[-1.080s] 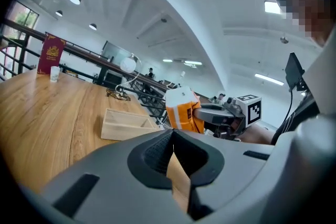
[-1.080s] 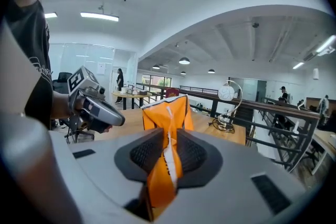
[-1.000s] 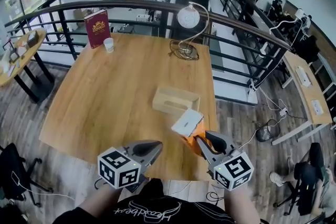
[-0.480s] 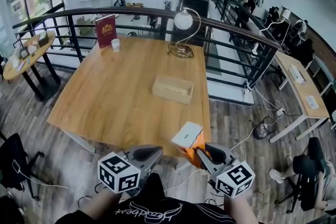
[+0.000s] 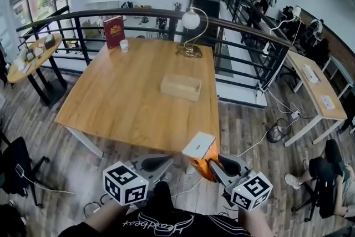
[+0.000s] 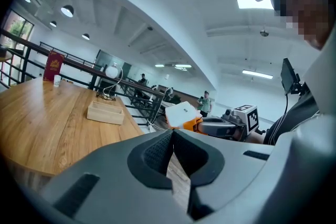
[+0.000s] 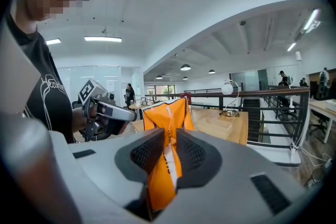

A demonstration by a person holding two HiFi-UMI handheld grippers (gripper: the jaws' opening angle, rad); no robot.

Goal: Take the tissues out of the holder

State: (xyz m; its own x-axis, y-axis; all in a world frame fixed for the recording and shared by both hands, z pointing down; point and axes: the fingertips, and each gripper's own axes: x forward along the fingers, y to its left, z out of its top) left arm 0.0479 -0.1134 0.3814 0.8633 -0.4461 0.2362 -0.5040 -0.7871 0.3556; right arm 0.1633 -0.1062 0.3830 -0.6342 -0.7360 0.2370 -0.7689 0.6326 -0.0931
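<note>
The wooden tissue holder stands on the table, toward its right side, far ahead of both grippers. My right gripper is shut on the orange end of an orange and white tissue pack. It holds the pack in the air over the floor, nearer to me than the table's near edge. My left gripper hangs beside it on the left, shut with nothing between its jaws.
A desk lamp, a red book and a white cup stand at the table's far edge, in front of a black railing. A round side table and a chair are at the left. Cables lie on the floor.
Both grippers have drawn back from the table toward me, the right one carrying the tissue pack. The table and holder now lie farther off, and the pack hangs past the table's near edge.
</note>
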